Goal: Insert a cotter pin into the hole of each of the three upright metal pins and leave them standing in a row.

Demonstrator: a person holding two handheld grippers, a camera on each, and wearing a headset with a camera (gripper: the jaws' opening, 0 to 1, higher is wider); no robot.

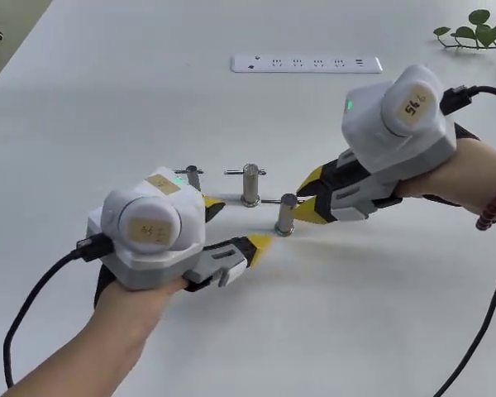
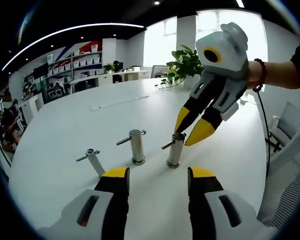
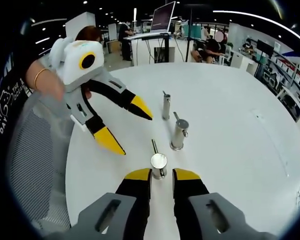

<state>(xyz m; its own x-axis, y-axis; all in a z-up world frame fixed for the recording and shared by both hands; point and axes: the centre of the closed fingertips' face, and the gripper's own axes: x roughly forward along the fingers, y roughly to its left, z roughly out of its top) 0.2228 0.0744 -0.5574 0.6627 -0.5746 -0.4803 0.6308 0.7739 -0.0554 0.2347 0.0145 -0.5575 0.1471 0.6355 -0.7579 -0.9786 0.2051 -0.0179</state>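
Here, right tool [image 3: 162,176] astride nearest pin [image 3: 159,163], grip unclear; left tool [image 2: 157,175] parted

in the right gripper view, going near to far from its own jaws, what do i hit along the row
right gripper → nearest pin, between its jaws → middle pin → far pin

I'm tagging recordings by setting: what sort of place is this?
Probably an open-plan office or lab: a big white table with a power strip, shelves of bins behind, and a raised screen.
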